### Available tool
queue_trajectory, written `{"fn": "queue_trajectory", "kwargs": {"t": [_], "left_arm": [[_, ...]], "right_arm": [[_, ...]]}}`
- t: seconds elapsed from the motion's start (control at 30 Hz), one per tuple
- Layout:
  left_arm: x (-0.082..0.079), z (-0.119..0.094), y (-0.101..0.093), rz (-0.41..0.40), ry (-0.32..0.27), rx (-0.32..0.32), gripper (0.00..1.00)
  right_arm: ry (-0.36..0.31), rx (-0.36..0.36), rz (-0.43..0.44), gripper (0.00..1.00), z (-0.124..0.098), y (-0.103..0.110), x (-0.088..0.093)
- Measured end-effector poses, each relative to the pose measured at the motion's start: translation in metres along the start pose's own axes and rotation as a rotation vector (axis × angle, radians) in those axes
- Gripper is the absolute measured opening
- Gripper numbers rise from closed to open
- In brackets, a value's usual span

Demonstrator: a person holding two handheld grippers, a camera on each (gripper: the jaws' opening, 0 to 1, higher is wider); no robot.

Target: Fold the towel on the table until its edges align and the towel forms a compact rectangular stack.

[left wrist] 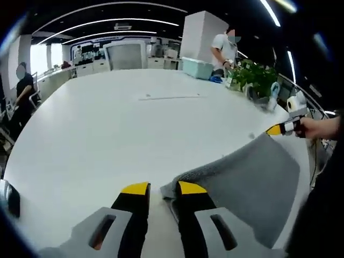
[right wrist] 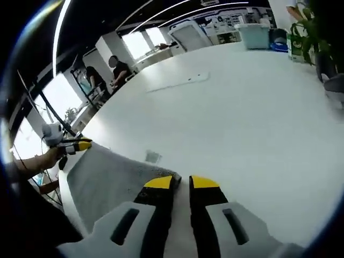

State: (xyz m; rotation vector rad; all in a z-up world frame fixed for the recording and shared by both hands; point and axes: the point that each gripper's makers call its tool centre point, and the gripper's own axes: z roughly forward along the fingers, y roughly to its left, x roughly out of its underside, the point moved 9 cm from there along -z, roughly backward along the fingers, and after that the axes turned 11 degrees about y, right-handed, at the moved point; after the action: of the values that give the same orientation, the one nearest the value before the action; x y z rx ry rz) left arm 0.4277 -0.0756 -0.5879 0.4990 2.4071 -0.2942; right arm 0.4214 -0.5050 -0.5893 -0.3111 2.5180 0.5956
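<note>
A grey towel [left wrist: 252,185] lies on the white table [left wrist: 123,134], stretched between my two grippers. In the left gripper view my left gripper [left wrist: 164,188] is shut on the towel's near corner, which is bunched between the yellow-tipped jaws. The right gripper [left wrist: 282,129], held in a hand, pinches the far corner at the right. In the right gripper view the towel [right wrist: 105,180] spreads to the left. My right gripper [right wrist: 181,183] is shut on its corner there, and the left gripper [right wrist: 76,145] holds the opposite corner.
A potted plant [left wrist: 255,75], a teal box [left wrist: 198,67] and a paper roll [left wrist: 294,102] stand at the table's far right. A thin strip [left wrist: 172,97] lies mid-table. People stand at the left [left wrist: 22,88] and back [left wrist: 224,48].
</note>
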Motion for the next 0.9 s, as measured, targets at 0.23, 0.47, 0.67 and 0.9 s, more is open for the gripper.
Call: {"fn": "queue_trajectory", "kwargs": {"t": [0.23,0.47,0.67,0.9], "left_arm": [[-0.002,-0.002,0.0,0.057,0.002,-0.033,0.21],[0.0,-0.009,0.015,0.023,-0.004,-0.071,0.19],[-0.003,-0.014,0.014,-0.029,-0.038,-0.047,0.19],[-0.011,-0.018,-0.038,0.039,-0.059,0.118,0.13]], "right_arm": [[0.011,0.031,-0.015,0.08,-0.003,-0.006,0.003],[-0.007,0.042,-0.025,0.07,-0.005,-0.006,0.0],[-0.079,-0.006,-0.082,0.04,-0.007,0.006,-0.015],[-0.072,-0.058,-0.195,0.0,-0.001,0.028,-0.023]]}}
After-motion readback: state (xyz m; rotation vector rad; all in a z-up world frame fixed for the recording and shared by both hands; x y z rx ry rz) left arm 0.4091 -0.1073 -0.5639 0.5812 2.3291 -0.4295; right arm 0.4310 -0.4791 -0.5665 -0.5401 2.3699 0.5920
